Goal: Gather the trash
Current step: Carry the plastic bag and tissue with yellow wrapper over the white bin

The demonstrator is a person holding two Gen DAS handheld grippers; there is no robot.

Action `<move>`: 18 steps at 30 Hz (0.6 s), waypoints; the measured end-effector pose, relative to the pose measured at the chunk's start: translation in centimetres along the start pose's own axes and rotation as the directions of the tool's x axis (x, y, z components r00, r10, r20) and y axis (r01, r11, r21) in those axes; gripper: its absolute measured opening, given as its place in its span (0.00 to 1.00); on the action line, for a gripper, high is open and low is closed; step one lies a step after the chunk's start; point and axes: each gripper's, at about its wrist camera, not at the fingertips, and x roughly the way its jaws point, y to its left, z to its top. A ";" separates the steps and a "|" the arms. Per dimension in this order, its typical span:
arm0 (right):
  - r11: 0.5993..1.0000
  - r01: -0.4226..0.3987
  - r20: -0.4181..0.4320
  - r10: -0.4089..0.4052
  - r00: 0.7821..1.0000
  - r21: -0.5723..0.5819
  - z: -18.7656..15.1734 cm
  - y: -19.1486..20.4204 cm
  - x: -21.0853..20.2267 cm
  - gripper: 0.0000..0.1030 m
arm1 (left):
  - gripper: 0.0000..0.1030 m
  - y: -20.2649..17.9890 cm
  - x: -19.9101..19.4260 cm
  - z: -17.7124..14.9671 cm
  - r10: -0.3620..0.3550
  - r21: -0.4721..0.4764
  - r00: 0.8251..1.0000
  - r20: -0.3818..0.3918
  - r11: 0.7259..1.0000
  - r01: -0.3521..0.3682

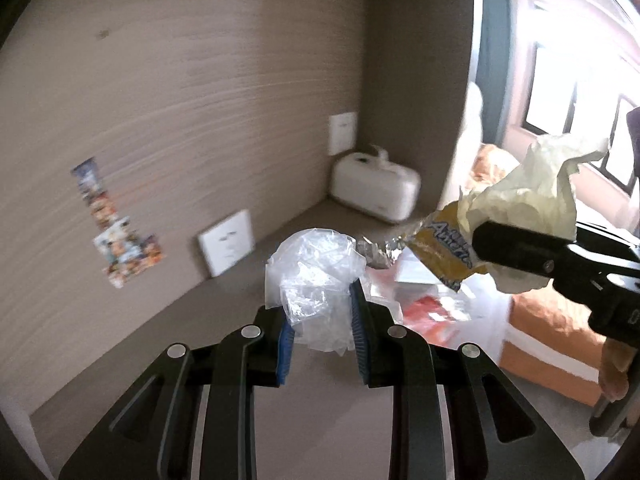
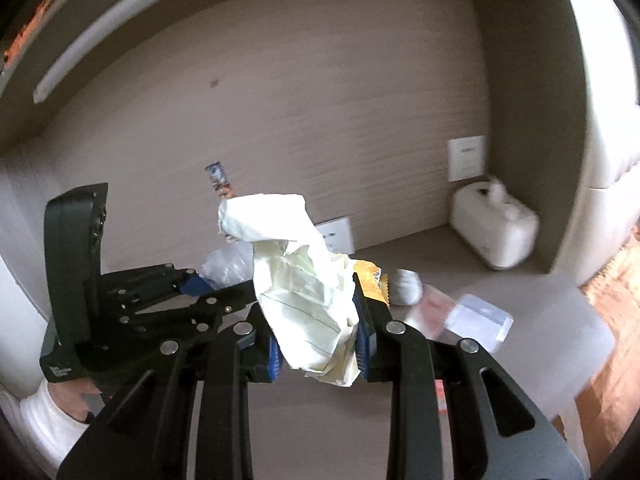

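Both your grippers are clenched on trash, lifted off the desk.

Your left gripper [image 1: 322,322] pinches a clear plastic wad [image 1: 316,280] between its blue pads; your right gripper [image 2: 318,338] clamps crumpled paper [image 2: 304,276] together with a yellow wrapper [image 2: 370,280]. Below, on the desk [image 2: 532,304], sit a small pale lump [image 2: 406,287], perhaps more trash though it is blurred, and a clear box [image 2: 478,320]. A white case [image 2: 494,228] stands in the corner.
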 end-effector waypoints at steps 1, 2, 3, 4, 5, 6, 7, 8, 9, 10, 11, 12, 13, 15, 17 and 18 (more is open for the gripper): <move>1.000 0.014 0.004 -0.014 1.000 0.005 -0.3 -0.4 -0.7 0.28 | 0.24 -0.9 0.1 0.1 -0.013 0.009 1.000 -0.002 1.000 0.013; 1.000 0.028 0.008 -0.028 1.000 0.012 -0.6 -1.0 -1.6 0.28 | 0.24 -2.0 0.2 0.2 -0.028 0.019 1.000 -0.002 0.999 0.028; 0.999 0.042 0.009 -0.042 0.999 0.020 -0.9 -1.7 -2.4 0.28 | 0.24 -3.3 0.4 0.4 -0.045 0.034 0.999 -0.005 0.998 0.046; 0.998 0.060 0.009 -0.060 0.998 0.031 -1.2 -2.5 -3.4 0.28 | 0.24 -4.5 0.7 0.5 -0.063 0.048 0.998 -0.011 0.997 0.063; 0.996 0.076 0.010 -0.076 0.997 0.041 -1.6 -3.5 -3.9 0.28 | 0.24 -5.4 0.9 0.6 -0.076 0.057 0.997 -0.014 0.995 0.077; 0.994 0.098 0.009 -0.099 0.995 0.054 -2.0 -4.4 -5.0 0.28 | 0.24 -6.7 1.1 0.6 -0.094 0.073 0.995 -0.019 0.993 0.095; 0.992 0.112 0.008 -0.113 0.994 0.063 -2.4 -5.0 -5.7 0.28 | 0.24 -7.9 1.4 0.6 -0.111 0.089 0.993 -0.027 0.990 0.113; 0.989 0.128 0.006 -0.128 0.992 0.079 -2.8 -5.9 -6.5 0.28 | 0.24 -9.0 1.6 0.6 -0.127 0.103 0.991 -0.035 0.986 0.130; 0.984 0.145 0.002 -0.146 0.989 0.100 -3.4 -7.0 -7.6 0.28 | 0.24 -10.6 2.0 0.6 -0.146 0.123 0.988 -0.043 0.981 0.150; 0.981 0.161 0.001 -0.162 0.987 0.111 -3.8 -7.6 -8.1 0.28 | 0.24 -11.7 2.3 0.5 -0.160 0.138 0.986 -0.052 0.976 0.166; 0.976 0.178 -0.002 -0.180 0.984 0.123 -4.3 -8.2 -8.8 0.28 | 0.24 -13.3 2.7 0.4 -0.182 0.156 0.981 -0.066 0.969 0.190; 0.972 0.193 -0.006 -0.194 0.981 0.137 -4.8 -8.9 -9.6 0.28 | 0.24 -14.4 3.0 0.2 -0.196 0.166 0.978 -0.075 0.964 0.206; 0.966 0.208 -0.007 -0.210 0.978 0.152 -5.3 -9.6 -10.4 0.28 | 0.24 -15.6 3.3 0.1 -0.213 0.177 0.973 -0.086 0.958 0.225; 0.954 0.240 -0.017 -0.241 0.970 0.178 -6.4 -11.0 -11.7 0.28 | 0.24 -18.0 4.3 -0.3 -0.245 0.202 0.963 -0.114 0.943 0.264; 0.939 0.270 -0.026 -0.271 0.962 0.212 -7.5 -12.6 -12.9 0.28 | 0.24 -20.6 5.1 -0.9 -0.273 0.230 0.951 -0.141 0.926 0.300; 0.932 0.282 -0.032 -0.282 0.959 0.226 -8.1 -13.3 -13.4 0.28 | 0.24 -21.5 5.2 -1.1 -0.284 0.238 0.947 -0.151 0.919 0.313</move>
